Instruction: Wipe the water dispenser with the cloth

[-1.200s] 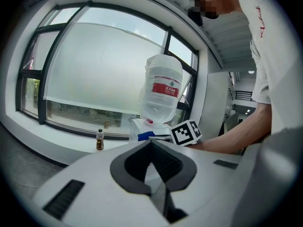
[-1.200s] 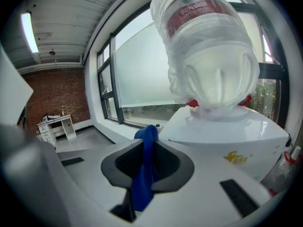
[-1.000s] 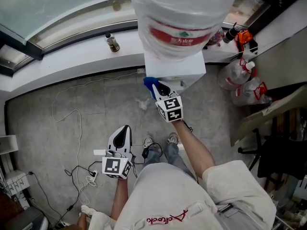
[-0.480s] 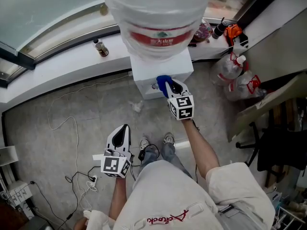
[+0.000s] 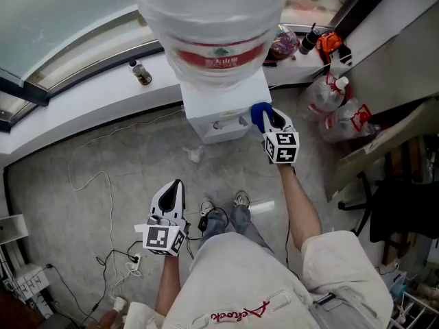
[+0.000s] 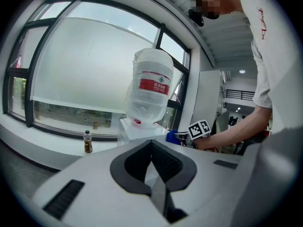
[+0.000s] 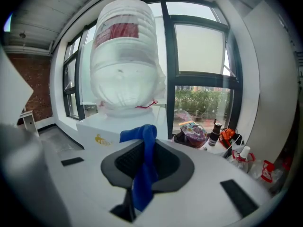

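Note:
A white water dispenser stands by the window with a large clear bottle with a red label on top. My right gripper is shut on a blue cloth at the dispenser's front right corner. In the right gripper view the blue cloth hangs pinched between the jaws, with the dispenser top just ahead. My left gripper hangs low over the floor, shut and empty. The left gripper view shows the dispenser and the bottle farther off.
A small brown bottle stands on the white window ledge. Bags and bottles sit to the dispenser's right, with a snack bag on the sill. Cables lie on the grey floor at left.
My right gripper has carried the blue cloth rightward along the dispenser's front, from its left part to its right corner. The left gripper has stayed low.

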Available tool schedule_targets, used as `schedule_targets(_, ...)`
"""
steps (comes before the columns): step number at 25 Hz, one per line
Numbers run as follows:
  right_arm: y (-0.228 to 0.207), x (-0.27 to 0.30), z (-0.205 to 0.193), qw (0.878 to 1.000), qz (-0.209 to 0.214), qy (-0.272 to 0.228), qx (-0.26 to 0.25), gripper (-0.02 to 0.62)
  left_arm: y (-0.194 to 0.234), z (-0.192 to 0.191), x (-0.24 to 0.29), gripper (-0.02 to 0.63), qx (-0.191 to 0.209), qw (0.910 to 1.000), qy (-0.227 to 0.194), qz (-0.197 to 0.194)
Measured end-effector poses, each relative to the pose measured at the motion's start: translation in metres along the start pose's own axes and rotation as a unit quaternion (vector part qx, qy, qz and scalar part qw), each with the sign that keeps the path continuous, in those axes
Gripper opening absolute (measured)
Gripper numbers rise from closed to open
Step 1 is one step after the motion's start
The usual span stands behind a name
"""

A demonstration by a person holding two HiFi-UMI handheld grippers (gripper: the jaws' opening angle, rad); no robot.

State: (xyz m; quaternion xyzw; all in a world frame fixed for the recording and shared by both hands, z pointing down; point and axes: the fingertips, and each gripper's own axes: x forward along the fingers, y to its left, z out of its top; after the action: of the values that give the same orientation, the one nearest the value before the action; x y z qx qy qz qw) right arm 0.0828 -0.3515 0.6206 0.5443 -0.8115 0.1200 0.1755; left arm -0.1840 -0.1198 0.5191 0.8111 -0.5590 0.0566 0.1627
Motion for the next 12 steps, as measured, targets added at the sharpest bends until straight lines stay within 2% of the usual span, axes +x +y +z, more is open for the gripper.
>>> schedule_targets(6, -0.027, -0.004, -0.002, 0.999, -0.029, 0.0, 0.013, 0.057, -0.001, -0.002, -0.002, 0.011, 0.001, 1.0, 0.002, 0.001)
schedule_targets(12, -0.014, -0.012, -0.001, 1.0, -0.024, -0.004, 0.009, 0.057, 0.0, -0.002, -0.004, 0.011, 0.001, 1.0, 0.001, 0.002)
